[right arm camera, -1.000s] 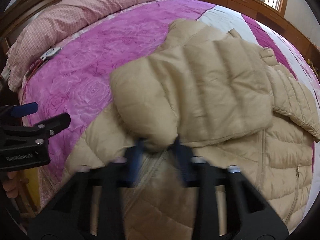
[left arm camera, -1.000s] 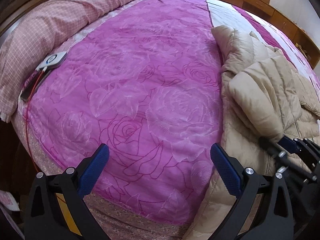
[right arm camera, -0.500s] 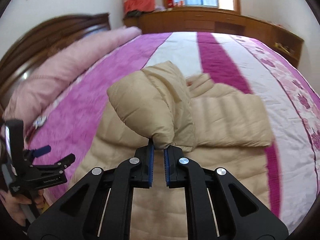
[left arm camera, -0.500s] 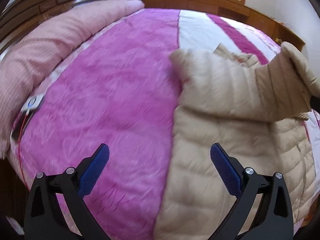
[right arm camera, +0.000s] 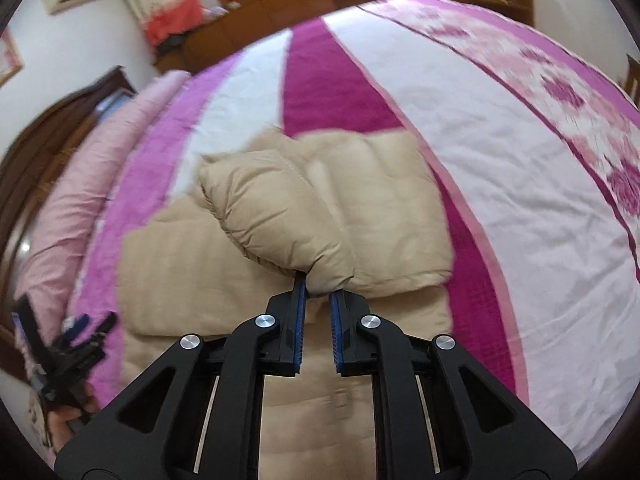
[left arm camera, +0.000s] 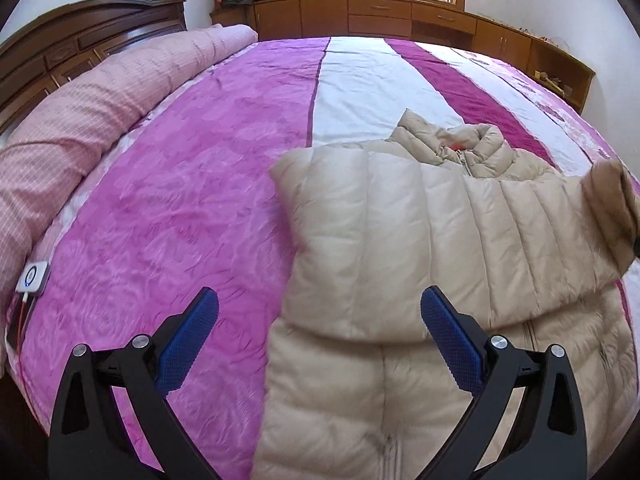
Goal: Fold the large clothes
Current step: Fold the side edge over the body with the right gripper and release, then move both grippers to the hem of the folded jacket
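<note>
Jacket (left arm camera: 400,240), beige and quilted, lies on the bed (left arm camera: 180,200) at lower right of the left view, collar away. Right gripper (right arm camera: 318,300) is clamped on its sleeve cuff (right arm camera: 280,220), lifted over the body; left gripper (left arm camera: 320,332) hovers spread wide over the near-left edge.

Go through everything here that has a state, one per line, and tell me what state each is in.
puffer jacket: flat on the bed, zipped, one sleeve folded across.
sleeve: cuff pinched and lifted.
right gripper: shut on the cuff.
left gripper: open, empty.
bedspread: spread out, lightly wrinkled.
pink duvet: rolled along the headboard.
</note>
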Motion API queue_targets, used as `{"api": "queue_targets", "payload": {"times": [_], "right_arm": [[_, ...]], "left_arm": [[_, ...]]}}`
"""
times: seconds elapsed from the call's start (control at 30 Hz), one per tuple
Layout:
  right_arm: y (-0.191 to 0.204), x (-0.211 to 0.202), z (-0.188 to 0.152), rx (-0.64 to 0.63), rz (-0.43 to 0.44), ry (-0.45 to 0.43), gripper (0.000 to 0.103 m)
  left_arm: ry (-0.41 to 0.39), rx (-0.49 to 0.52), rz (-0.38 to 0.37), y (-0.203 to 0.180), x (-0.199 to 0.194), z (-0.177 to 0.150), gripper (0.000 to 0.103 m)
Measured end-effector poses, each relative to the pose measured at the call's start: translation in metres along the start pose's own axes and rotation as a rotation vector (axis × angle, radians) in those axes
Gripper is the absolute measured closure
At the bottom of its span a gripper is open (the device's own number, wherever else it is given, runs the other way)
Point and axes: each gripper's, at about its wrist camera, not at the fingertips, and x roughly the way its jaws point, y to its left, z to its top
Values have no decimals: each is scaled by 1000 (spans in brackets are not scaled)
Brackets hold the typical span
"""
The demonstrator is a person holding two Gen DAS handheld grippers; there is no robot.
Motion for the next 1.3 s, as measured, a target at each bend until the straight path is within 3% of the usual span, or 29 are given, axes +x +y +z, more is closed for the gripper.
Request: {"api": "queue_targets", "payload": {"times": [0.17, 0.23, 0.3, 0.37, 0.47, 0.57, 0.63, 0.77, 0.87, 0.97, 1.1, 1.3], "right_arm": [[-20, 16, -4, 12, -68, 0, 77], [-23, 10, -6, -4, -75, -22, 70], [-21, -3, -8, -35, -112, -63, 57], [-18, -19, -10, -70, -140, -113, 52], [-6, -28, -8, -156, -141, -161, 52], [5, -9, -3, -237, -136, -135, 52], [1, 9, 4, -225, -121, -101, 52], [-12, 51, 18, -210, -192, -50, 53], [-18, 62, 18, -213, -198, -48, 53], [-17, 51, 14, -213, -180, -71, 52], [-22, 16, -2, -204, -148, -107, 43], [-37, -26, -48, -210, -127, -81, 38]], "left_arm": [[13, 11, -6, -14, 14, 3, 5], [11, 19, -6, -18, 15, 4, 5], [7, 30, -3, -22, 16, 4, 5], [4, 42, 3, -25, 17, 4, 5], [5, 50, 11, -30, 22, 5, 5], [13, 49, 24, -31, 27, 6, 5], [18, 49, 38, -32, 32, 7, 5], [29, 46, 50, -31, 43, 13, 5], [30, 57, 52, -30, 45, 17, 5], [19, 70, 46, -25, 33, 17, 5], [21, 78, 14, -14, 13, 7, 5], [61, 81, 7, 8, -22, -31, 5]]}}
